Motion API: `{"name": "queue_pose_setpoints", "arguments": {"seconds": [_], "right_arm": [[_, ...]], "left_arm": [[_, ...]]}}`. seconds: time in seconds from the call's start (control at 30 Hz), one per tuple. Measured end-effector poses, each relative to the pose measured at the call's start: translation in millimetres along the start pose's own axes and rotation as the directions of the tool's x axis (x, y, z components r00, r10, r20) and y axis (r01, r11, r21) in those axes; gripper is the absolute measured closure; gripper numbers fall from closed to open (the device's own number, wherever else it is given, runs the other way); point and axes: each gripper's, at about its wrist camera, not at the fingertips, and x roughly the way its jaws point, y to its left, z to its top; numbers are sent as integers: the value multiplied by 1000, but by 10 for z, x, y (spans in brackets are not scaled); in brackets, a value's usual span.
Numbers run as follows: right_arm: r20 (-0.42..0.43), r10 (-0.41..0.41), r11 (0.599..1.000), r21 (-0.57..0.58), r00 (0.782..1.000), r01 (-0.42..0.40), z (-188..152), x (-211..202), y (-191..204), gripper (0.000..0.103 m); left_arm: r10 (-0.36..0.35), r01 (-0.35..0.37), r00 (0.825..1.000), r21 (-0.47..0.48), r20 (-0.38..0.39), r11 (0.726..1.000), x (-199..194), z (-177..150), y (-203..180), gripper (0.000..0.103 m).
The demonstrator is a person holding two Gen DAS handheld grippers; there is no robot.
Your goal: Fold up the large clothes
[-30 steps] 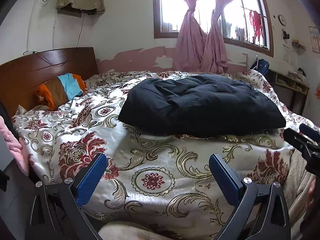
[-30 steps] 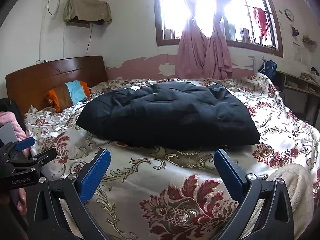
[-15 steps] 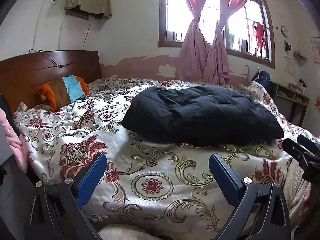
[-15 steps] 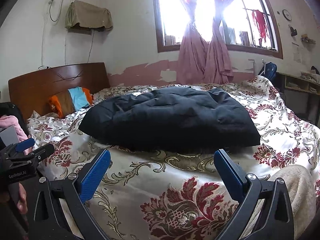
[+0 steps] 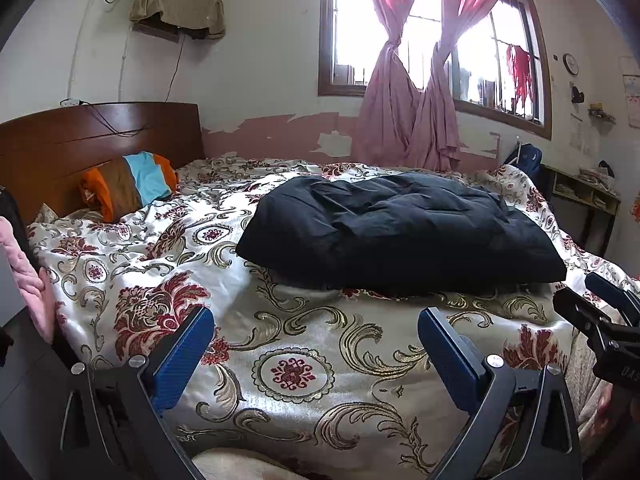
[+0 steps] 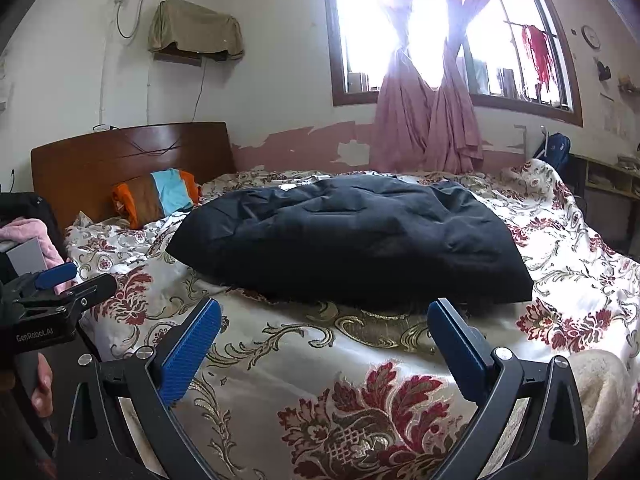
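Black and puffy, the jacket is lying in a folded, pillow-shaped bundle in the middle of the bed, on top of that shiny floral quilt, with its near edge a little way back from the quilt's front edge. Your left gripper is spread wide, blue pads far apart with nothing between them, hanging over the front of the quilt and well short of the jacket. Same deal with your right gripper: jaws wide, empty, aimed at the jacket's near edge but not touching it. From the right camera you can see the left gripper poking in at the left side, and your fingers wrapped on its handle below. From the left camera the right gripper's tip shows at the right edge, so you've got the two side by side. Up at the headboard there's a striped pillow, orange, brown and light blue, well away from the jacket. Something pink and fuzzy sits off the left side of the bed. Behind it all, pink curtains are knotted in front of the bright window, and the wall under it has peeling pink paint.
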Motion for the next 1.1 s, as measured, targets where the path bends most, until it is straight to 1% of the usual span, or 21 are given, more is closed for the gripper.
{"name": "queue_pose_setpoints", "arguments": {"seconds": [0.17, 0.43, 0.73, 0.9, 1.1], "right_arm": [[8, 14, 1000, 14, 1000, -14, 6, 5, -20, 2], [23, 13, 1000, 28, 1000, -14, 0, -37, -64, 2], [31, 11, 999, 30, 999, -12, 3, -64, -67, 2], [33, 20, 999, 27, 999, -21, -13, -101, -51, 2], [20, 21, 1000, 15, 1000, -21, -27, -81, -56, 2]], "left_arm": [[2, -2, 1000, 7, 9, 1000, -10, 16, -17, 0], [13, -13, 1000, 18, 7, 1000, -21, 18, -46, 0], [7, -8, 1000, 21, 17, 1000, -58, 7, -54, 0], [9, -9, 1000, 14, 9, 1000, -76, 0, -27, 0], [19, -18, 1000, 30, -3, 999, -64, -20, -21, 0]]}}
